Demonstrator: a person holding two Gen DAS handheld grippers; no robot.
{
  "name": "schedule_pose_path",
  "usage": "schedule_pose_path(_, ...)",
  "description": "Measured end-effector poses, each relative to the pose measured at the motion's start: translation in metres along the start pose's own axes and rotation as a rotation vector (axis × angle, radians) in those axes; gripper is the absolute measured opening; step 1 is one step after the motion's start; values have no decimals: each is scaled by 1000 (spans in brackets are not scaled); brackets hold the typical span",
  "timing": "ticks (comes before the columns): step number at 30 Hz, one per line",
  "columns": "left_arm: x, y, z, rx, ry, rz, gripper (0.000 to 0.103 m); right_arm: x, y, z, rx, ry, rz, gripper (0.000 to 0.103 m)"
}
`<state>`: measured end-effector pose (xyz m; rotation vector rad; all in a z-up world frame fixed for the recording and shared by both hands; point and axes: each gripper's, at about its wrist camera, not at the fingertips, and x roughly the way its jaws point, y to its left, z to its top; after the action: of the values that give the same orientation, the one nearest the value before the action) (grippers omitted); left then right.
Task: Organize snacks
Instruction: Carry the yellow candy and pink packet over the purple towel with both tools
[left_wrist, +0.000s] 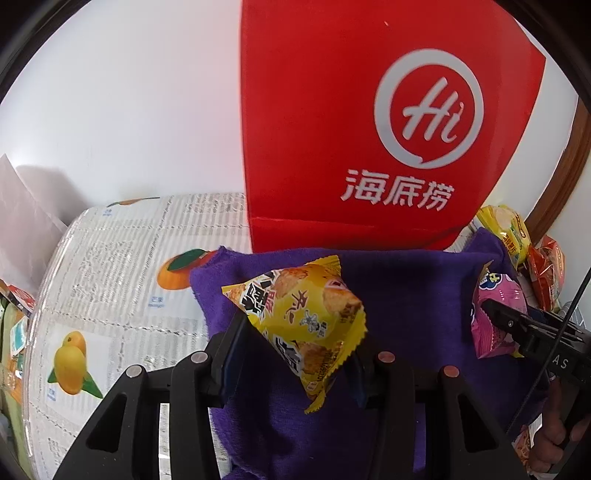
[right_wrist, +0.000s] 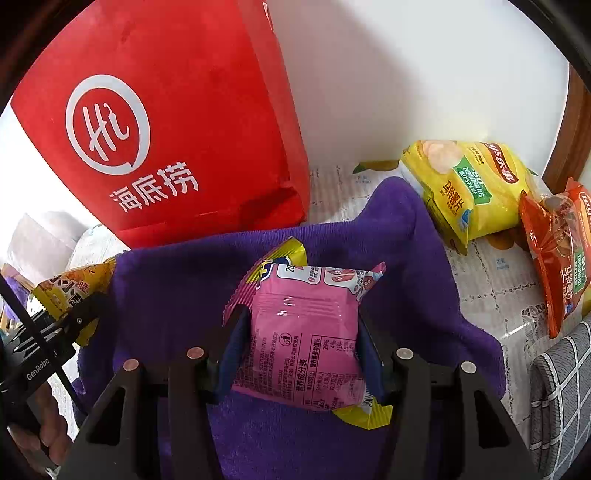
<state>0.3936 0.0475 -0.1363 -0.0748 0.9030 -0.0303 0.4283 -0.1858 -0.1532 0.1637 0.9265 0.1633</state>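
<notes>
While gripped, yellow packet between jaws, seemingly tilted

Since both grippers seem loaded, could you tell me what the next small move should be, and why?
Probably lower both a little and release: the left gripper grips the yellow packet, the right gripper the pink packet, both over the purple towel.

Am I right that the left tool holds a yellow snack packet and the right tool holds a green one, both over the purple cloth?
Nearly. The right tool holds a pink snack packet, not a green one; the right wrist view shows it clearly. The left tool does hold a yellow snack packet, and both are over the purple cloth.
</notes>
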Motion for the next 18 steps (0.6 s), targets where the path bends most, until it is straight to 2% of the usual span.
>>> schedule_pose_path(7,4,-12,-5,34,9,-5,44,4,-8,-1,17,36,-26,56)
schedule_pose_path(18,9,-3,-5,14,18,-3,44,7,-8,-2,6,50,-33,59)
